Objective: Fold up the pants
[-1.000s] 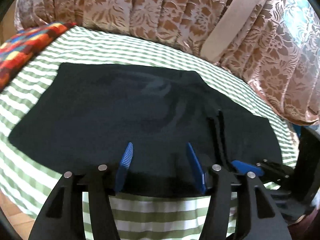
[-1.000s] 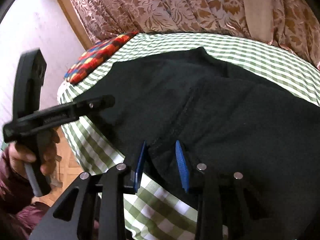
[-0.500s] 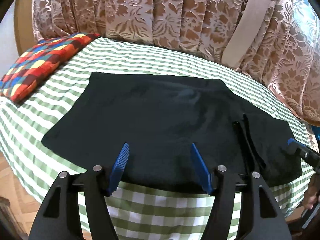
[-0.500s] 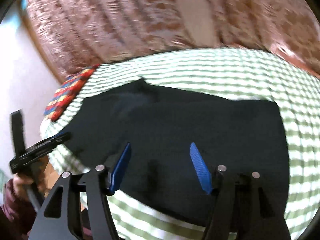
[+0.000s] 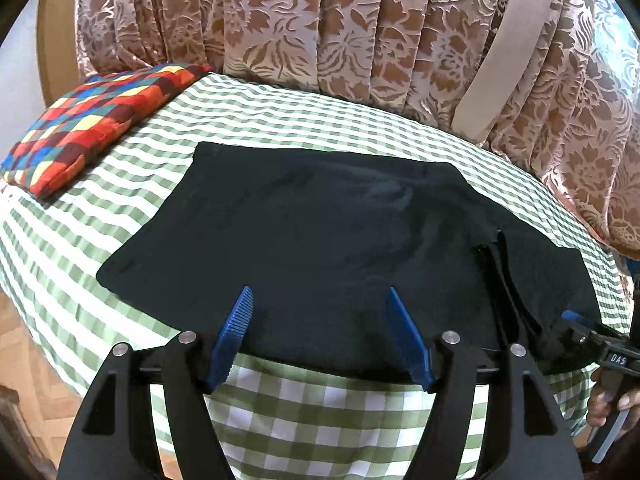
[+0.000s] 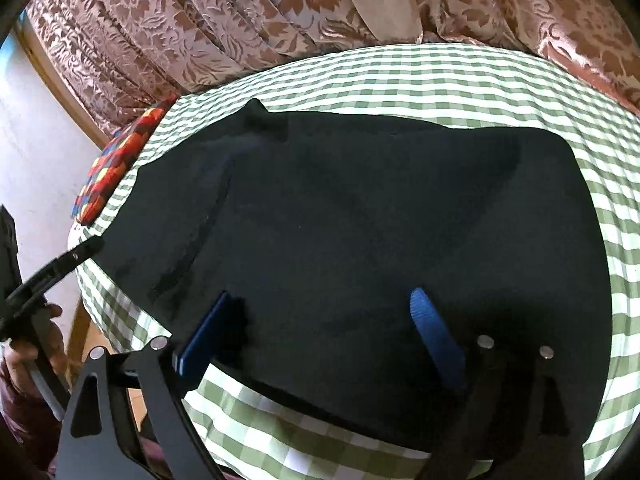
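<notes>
Black pants (image 5: 328,240) lie flat, folded lengthwise, on a green-and-white checked tablecloth (image 5: 312,412); they also fill the right wrist view (image 6: 380,240). My left gripper (image 5: 320,336) is open and empty, above the pants' near edge. My right gripper (image 6: 320,332) is open and empty above the near edge of the wide end. In the left wrist view the right gripper (image 5: 588,332) shows at the far right, by the pants' right end. In the right wrist view the left gripper (image 6: 60,268) shows at the left edge.
A red, blue and yellow patchwork cushion (image 5: 100,120) lies at the far left of the table. Brown floral curtains (image 5: 360,24) hang close behind the table. The tablecloth drops over the near edge; wooden floor (image 5: 24,344) shows at lower left.
Both grippers pulled back and rose from the pants. The right gripper opened wide and shifted right along the near edge. The pants now lie still and flat.
</notes>
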Motion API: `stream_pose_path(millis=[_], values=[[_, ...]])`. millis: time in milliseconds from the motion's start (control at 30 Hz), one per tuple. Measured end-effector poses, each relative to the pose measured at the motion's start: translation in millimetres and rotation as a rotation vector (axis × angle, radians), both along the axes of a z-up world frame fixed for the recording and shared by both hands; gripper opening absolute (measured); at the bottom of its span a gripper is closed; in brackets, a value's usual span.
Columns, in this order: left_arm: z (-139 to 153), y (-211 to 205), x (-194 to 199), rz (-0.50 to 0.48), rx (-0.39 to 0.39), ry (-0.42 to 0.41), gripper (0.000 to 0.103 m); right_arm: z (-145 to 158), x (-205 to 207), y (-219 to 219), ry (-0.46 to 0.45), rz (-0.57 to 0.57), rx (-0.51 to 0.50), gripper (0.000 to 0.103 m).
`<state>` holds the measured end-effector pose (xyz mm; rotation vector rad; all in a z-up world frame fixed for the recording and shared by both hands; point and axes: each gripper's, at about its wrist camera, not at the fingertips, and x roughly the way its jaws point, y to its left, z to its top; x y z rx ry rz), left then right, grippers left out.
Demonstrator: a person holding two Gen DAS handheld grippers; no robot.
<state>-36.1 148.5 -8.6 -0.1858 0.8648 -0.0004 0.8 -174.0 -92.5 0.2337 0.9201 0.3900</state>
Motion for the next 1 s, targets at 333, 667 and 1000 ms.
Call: stream_pose_path(millis=[333,667,1000], values=[[2,12,-4,0.035,-0.023,0.002,0.072,0,-5,0,-0.033,0.027,0.015,0.096],[7,17,-11,0.056,-0.014,-0.008,0.077,0,-6,1,-0.050,0.022,-0.002,0.096],[3,36,-15,0.107,-0.072,0.024,0.085,-1,-7,3,-0.067,0.028,-0.023,0.096]])
